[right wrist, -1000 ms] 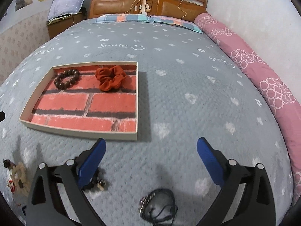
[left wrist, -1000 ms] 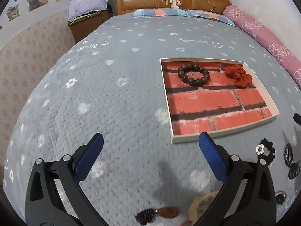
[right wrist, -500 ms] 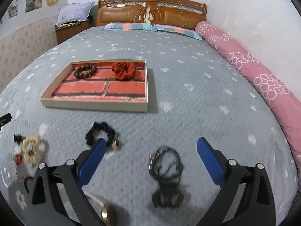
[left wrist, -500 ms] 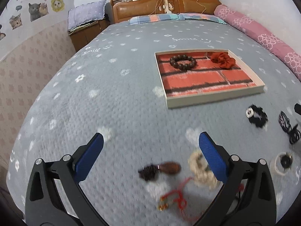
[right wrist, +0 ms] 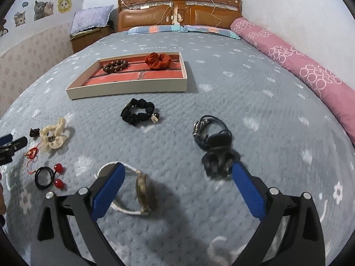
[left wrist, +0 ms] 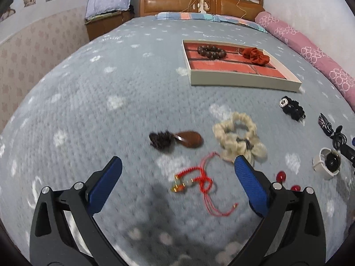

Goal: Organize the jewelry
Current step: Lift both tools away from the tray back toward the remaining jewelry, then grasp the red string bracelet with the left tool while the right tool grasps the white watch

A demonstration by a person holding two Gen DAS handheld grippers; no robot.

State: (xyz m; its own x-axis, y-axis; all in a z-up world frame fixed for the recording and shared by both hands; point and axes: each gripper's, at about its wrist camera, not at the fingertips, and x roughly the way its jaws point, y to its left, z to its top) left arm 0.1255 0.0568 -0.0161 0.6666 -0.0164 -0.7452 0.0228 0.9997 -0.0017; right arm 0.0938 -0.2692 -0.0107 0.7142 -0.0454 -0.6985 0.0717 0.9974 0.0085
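- Sitting on the grey bedspread, 1 shallow tray w/ brick-pattern floor; cream walls, no dividers seen.
- Tray contents: 1 brown bead bracelet at far-left part, 1 rust-red scrunchie at far-right part; the two lie apart. Near half of tray floor bare.
- Loose items on bedspread, outside tray, near side of it:
  - 1 black scrunchie w/ metal charm, closest to tray front wall, not touching it.
  - 1 cream scrunchie, left of centre.
  - 1 dark brown hair clip w/ fuzzy end, just beside cream scrunchie.
  - 1 red cord bracelet w/ small gold beads, between left gripper's fingers in left view.
  - 1 black hair tie w/ 2 red balls.
  - 1 watch, pale strap, gold-tone case, standing on edge; strap partly behind right gripper's left finger.
  - 1 dark corded bracelet, overlapped on near side by 1 black clip-like piece; type unclear, blurred.
- Left gripper: fingers spread wide, holding nothing, above bedspread; its shadow falls on fabric below.
- Right gripper: fingers spread wide, holding nothing.
- Surrounds: wooden headboard, pink bolster along right edge, bedside cabinet w/ pillow on top, cat stickers on wall.
- Nothing lies between loose items and tray apart from open bedspread.
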